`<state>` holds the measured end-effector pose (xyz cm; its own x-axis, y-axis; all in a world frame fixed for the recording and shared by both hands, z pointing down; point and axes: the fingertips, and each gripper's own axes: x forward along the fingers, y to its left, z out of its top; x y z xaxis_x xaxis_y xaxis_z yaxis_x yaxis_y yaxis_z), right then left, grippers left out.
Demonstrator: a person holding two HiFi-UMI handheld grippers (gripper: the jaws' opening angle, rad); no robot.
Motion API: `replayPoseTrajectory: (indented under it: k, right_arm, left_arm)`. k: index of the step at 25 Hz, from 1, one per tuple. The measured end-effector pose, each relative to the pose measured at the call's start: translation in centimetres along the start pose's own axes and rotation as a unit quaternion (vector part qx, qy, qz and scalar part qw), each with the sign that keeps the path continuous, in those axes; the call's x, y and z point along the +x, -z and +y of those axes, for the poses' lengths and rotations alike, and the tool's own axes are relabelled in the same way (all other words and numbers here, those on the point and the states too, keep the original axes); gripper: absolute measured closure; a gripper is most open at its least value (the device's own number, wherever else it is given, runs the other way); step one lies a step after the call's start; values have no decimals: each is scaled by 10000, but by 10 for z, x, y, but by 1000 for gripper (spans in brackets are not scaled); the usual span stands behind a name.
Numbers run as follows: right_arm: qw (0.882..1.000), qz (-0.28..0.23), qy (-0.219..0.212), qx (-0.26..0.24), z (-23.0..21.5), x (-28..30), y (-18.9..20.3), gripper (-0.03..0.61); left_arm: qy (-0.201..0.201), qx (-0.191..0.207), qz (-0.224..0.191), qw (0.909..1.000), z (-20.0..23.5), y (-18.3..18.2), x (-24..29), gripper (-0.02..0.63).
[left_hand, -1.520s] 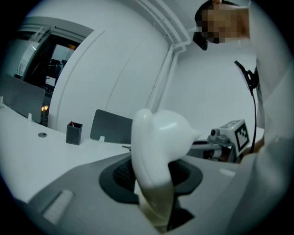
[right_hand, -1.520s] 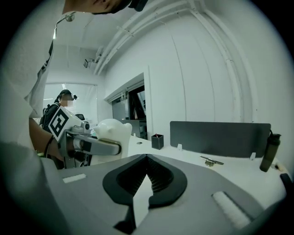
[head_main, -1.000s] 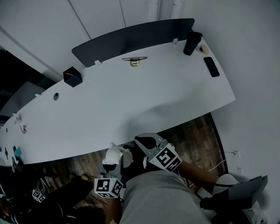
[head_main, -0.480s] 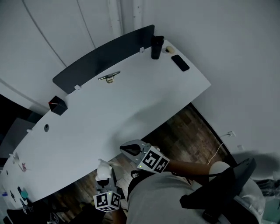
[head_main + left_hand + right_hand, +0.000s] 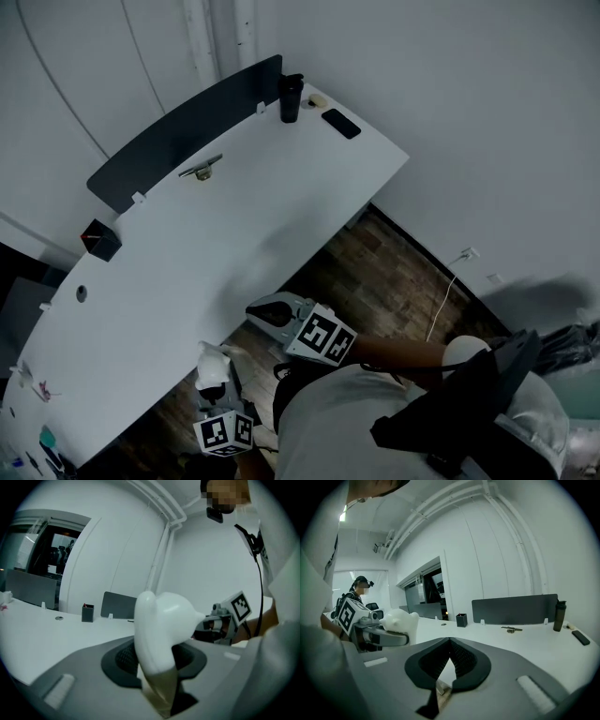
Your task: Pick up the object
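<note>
upright in the left tool, the white figurine noses rightward.

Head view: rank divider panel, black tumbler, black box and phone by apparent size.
1. divider panel, by far the largest
2. black tumbler and black box: look alike, not ranked
3. phone, slightly smaller

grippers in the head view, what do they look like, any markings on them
The left gripper and right gripper are both smooth grey moulded shells. Each carries a white marker cube printed with black squares. Their fingers have a dark, mesh-textured lining. The person wears a light grey top.
</note>
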<state>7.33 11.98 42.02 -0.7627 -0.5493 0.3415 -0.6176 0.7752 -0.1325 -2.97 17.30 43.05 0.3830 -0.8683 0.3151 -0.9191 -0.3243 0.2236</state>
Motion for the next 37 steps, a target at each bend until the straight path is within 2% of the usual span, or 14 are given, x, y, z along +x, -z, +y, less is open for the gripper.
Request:
replayPoseTrajectory:
  k: [3,7,11,18,22,27,37]
  right_arm:
    - [9998,35,192,-5,4,-11,1,577]
    - [9998,-40,191,17,7,-37,2,577]
    - [9993,-341,168,1,9,-48,-13,577]
    - [9954,-834,208,-429,-1,-65,-39,578]
    - [9940,-884,195,-614,1,-65,-41,578]
    - [9965,-758,136,-318,3,-68,-36,578]
    - [9970,-704,145,-301,-4,-72,-32,578]
  left_arm:
    - [209,85,13,9997,-6,1,-5,466]
    - [256,207,-46,9994,-28,1,-5,466]
    - [214,263,-219,9992,-37,-9,-1,466]
    - [156,321,-429,9984,-60,-28,7,466]
    - [144,242,-477,9985,-61,-33,7,466]
    - [112,260,-449,9986,-66,-32,7,466]
    - [167,267,-462,9984,-76,-37,13,466]
